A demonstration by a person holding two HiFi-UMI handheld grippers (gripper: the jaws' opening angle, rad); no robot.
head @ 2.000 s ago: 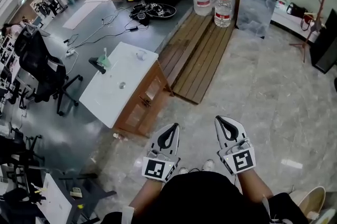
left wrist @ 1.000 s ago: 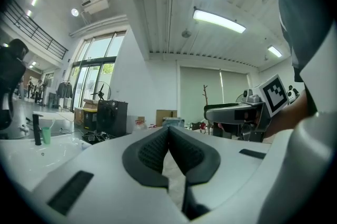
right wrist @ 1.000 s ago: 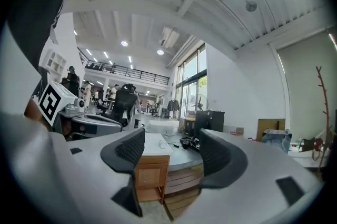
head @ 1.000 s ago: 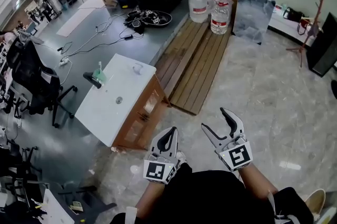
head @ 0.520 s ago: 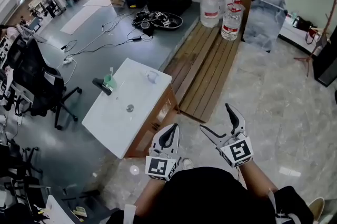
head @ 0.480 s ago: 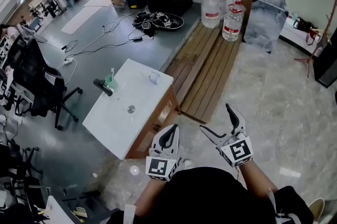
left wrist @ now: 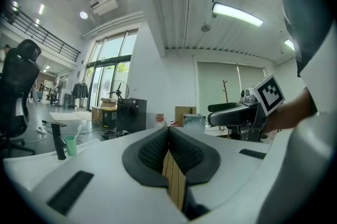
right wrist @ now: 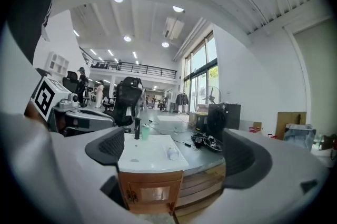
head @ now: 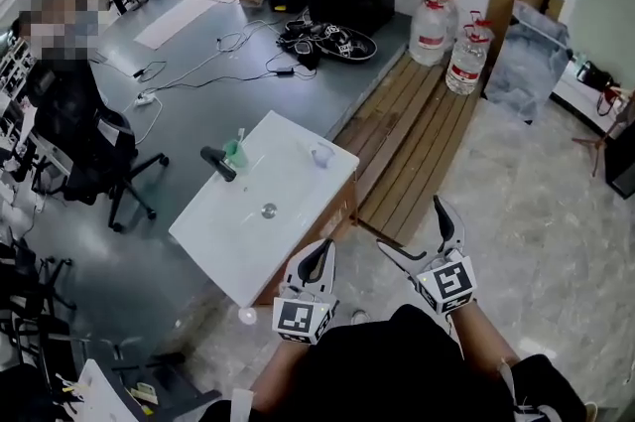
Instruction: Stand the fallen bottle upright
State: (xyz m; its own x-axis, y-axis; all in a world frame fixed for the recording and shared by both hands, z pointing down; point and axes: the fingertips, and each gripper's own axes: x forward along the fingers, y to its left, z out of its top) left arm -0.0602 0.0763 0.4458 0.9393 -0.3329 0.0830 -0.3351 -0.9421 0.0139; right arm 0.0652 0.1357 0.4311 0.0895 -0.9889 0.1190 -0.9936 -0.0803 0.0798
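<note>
The fallen bottle is small and clear and lies on its side near the far edge of the white basin top. The right gripper view shows the bottle straight ahead on the top, still well out of reach. My right gripper is held in the air short of the cabinet; its jaws are opening, with nothing between them. My left gripper is shut and empty, its pads pressed together.
A black tap and a green cup stand at the top's left end. The wooden cabinet is below. Beyond are a slatted wooden platform, water jugs, floor cables and an office chair.
The basin cabinet has come nearer and shifted right in the head view as both grippers moved toward it. The right jaws have spread from nearly shut to wide; the left stays shut.
</note>
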